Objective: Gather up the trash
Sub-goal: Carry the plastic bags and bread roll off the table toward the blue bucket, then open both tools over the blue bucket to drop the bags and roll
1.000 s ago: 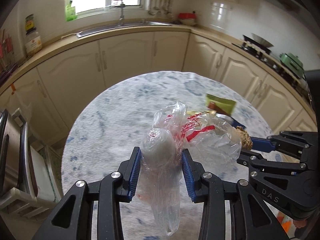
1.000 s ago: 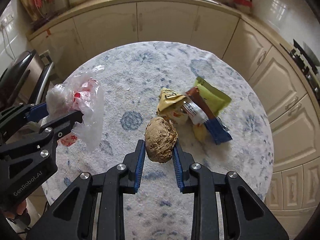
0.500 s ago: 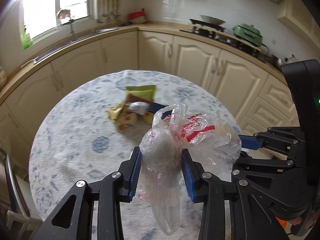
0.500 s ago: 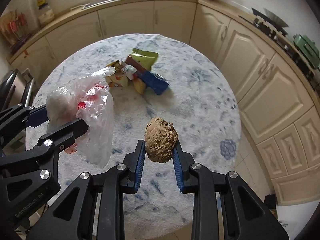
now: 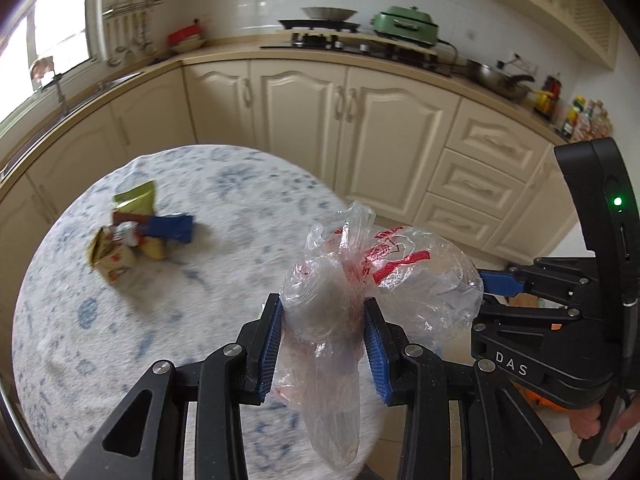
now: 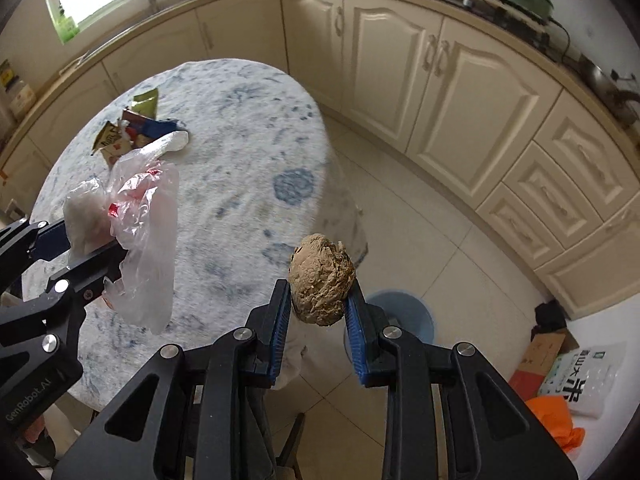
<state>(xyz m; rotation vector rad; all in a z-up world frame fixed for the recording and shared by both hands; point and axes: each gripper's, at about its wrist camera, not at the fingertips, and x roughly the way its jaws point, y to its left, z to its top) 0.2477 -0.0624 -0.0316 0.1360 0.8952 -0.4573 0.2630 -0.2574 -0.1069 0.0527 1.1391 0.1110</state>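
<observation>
My left gripper [image 5: 323, 320] is shut on a crumpled clear plastic bag [image 5: 376, 280] with red print, which hangs past the near edge of the round table [image 5: 224, 280]. My right gripper [image 6: 317, 304] is shut on a brown crumpled paper ball [image 6: 322, 278], held over the tiled floor beside the table's edge. Just beyond its fingers a blue bin [image 6: 404, 312] stands on the floor, partly hidden. Several snack wrappers [image 5: 136, 232] lie in a pile on the table's far left. The left gripper with the bag [image 6: 132, 216] shows at the left of the right wrist view.
Cream kitchen cabinets [image 6: 440, 80] curve around the room, with a stove and a green cooker [image 5: 404, 24] on the counter. A cardboard box, a printed bag [image 6: 576, 380] and an orange bag [image 6: 556, 420] lie on the floor at right.
Both grippers have swung right, away from the table's middle toward its edge, each keeping its load. The wrappers have slid to the left in view, and the floor and blue bin have appeared.
</observation>
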